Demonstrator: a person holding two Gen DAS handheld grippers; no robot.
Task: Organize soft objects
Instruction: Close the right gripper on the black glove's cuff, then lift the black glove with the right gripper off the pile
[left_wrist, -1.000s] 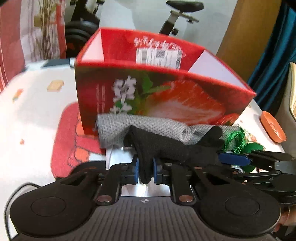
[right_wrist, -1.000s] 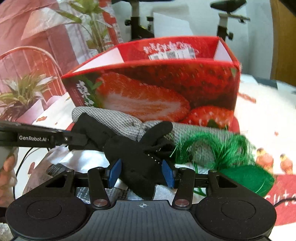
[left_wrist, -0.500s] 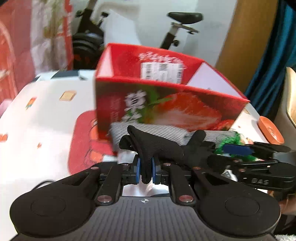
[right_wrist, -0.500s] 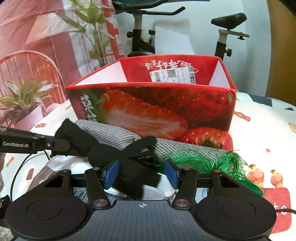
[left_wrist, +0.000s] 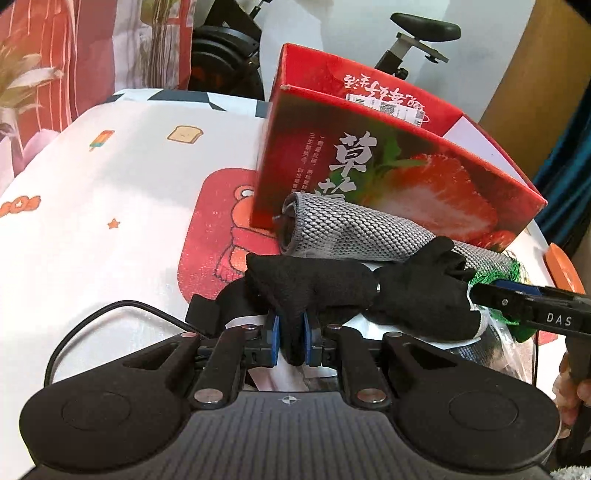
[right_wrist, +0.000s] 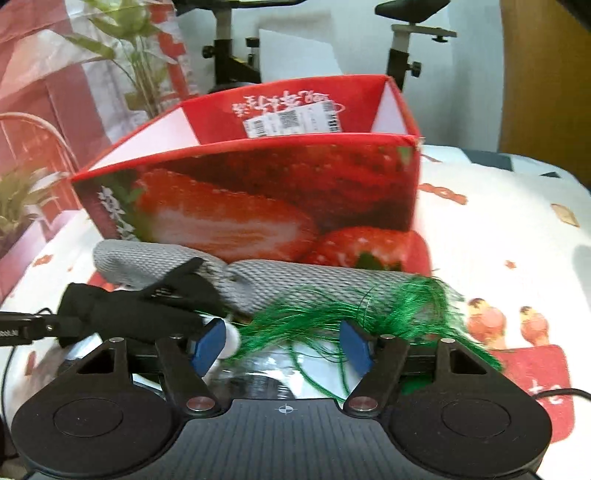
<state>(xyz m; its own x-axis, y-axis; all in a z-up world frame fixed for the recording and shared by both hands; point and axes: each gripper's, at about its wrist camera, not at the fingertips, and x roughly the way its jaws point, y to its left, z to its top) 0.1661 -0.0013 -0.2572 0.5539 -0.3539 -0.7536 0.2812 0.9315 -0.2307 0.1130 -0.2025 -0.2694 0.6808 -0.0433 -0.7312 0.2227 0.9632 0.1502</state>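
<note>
Fingers of the left gripper were clenched on a black glove at lower centre of the left view. Right gripper fingers stood spread, released, with green mesh between them. Beyond lay a grey cloth touching the red box in mid-frame, all on a patterned table.

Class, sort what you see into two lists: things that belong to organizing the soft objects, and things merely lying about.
Belongs to the job:
black glove
grey mesh cloth
green netting
strawberry box

Lying about:
exercise bike
potted plant
orange dish
</note>
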